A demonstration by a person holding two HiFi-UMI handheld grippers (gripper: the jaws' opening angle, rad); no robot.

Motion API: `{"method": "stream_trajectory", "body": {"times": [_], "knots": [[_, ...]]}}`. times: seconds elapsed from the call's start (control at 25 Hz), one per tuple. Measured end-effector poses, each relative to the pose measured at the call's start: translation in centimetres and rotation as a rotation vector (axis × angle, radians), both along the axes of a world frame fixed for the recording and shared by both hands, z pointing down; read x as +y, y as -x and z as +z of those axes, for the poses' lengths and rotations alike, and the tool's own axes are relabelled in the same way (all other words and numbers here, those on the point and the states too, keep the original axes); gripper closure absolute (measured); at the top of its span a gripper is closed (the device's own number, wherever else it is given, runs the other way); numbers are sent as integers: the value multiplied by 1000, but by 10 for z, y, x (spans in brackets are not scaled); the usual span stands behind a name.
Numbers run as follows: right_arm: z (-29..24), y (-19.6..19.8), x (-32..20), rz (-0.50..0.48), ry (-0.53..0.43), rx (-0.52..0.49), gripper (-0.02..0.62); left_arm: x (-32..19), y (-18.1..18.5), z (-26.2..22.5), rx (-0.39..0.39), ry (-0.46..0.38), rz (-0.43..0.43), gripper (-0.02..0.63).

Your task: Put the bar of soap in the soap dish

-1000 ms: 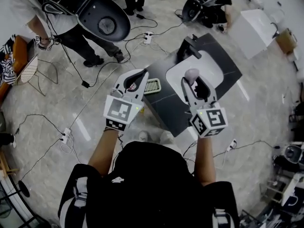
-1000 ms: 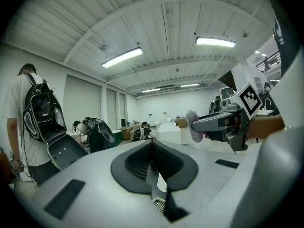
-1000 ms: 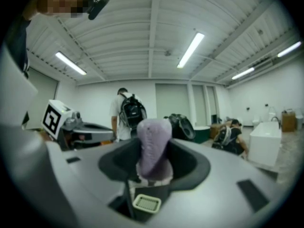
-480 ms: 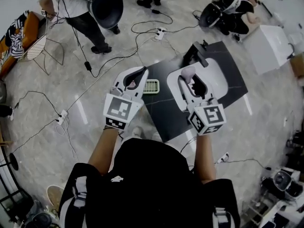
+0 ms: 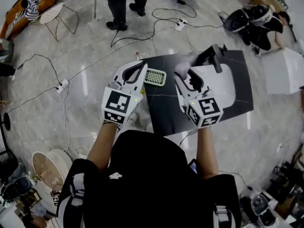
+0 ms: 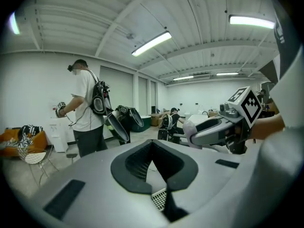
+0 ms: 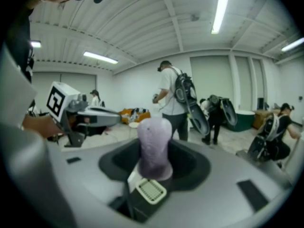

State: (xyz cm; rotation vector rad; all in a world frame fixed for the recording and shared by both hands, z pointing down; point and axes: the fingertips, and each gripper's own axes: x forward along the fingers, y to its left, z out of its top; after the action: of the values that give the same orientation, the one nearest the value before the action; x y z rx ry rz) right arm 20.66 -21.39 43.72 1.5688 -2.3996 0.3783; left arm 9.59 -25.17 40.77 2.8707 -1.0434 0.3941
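Soap bar (image 7: 154, 148) nearer the soap dish (image 5: 155, 77) now (between right tongs (image 5: 183, 73))

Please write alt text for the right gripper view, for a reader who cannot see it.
The right gripper holds a purple bar of soap upright between its fingers. Below it lies a pale grid-topped soap dish; people stand behind.

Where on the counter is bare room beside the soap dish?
Bare dark stone countertop lies between the pale green slatted soap dish and the white sink basin, nearer the person. Crowded around the black faucet and right tongs.
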Motion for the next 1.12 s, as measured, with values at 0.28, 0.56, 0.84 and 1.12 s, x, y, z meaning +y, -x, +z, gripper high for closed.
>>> {"method": "stream_trajectory", "body": {"times": [0.28, 0.56, 0.84, 1.12], "knots": [[59, 26, -16, -150, 129, 38, 385, -2, 24, 28, -44, 61, -97, 581], [118, 48, -23, -277, 265, 121, 387, -8, 40, 49, -69, 119, -117, 581], [171, 54, -26, -398, 356, 328, 388, -11, 42, 76, -72, 172, -107, 581], [232, 60, -24, -526, 488, 496, 390, -13, 49, 94, -82, 203, -110, 581]]}}
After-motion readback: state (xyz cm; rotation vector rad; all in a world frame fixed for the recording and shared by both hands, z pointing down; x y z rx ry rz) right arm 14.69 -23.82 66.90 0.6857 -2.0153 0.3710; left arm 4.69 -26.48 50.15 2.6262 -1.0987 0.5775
